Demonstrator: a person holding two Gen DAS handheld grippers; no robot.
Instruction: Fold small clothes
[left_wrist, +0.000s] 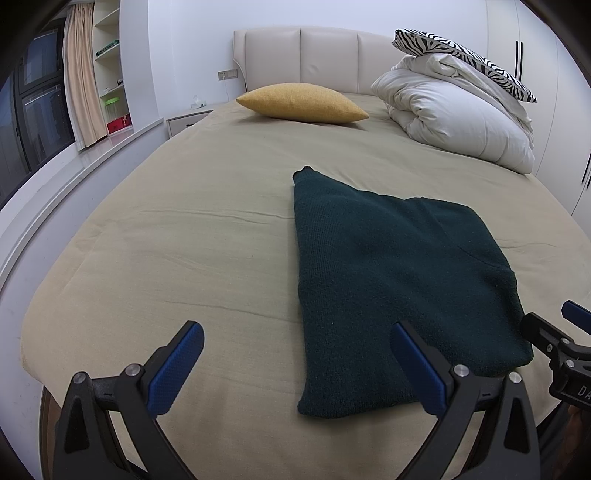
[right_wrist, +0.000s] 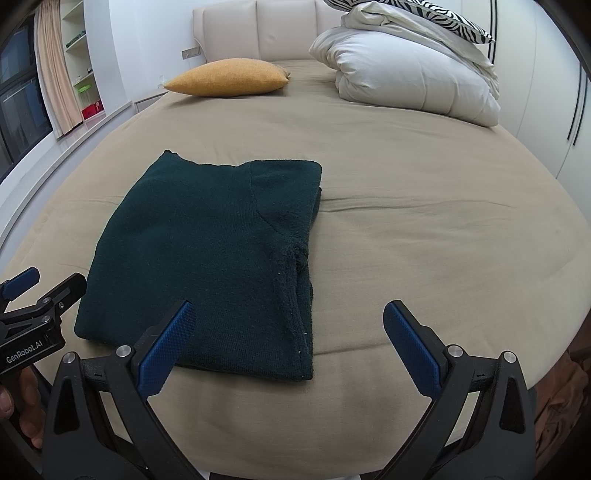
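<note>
A dark green knitted sweater (left_wrist: 399, 280) lies folded into a rough rectangle on the beige bed sheet (left_wrist: 184, 240); it also shows in the right wrist view (right_wrist: 207, 258). My left gripper (left_wrist: 295, 339) is open and empty, above the sweater's near left corner. My right gripper (right_wrist: 290, 321) is open and empty, above the sweater's near right edge. Each gripper shows at the edge of the other's view, the right one (left_wrist: 569, 332) and the left one (right_wrist: 33, 295).
A mustard cushion (left_wrist: 301, 103) lies near the padded headboard (left_wrist: 314, 55). A folded white duvet (left_wrist: 454, 114) with a zebra-print pillow (left_wrist: 465, 59) on top sits at the bed's far right. A window ledge (left_wrist: 74, 177) and shelves (left_wrist: 110, 55) run along the left.
</note>
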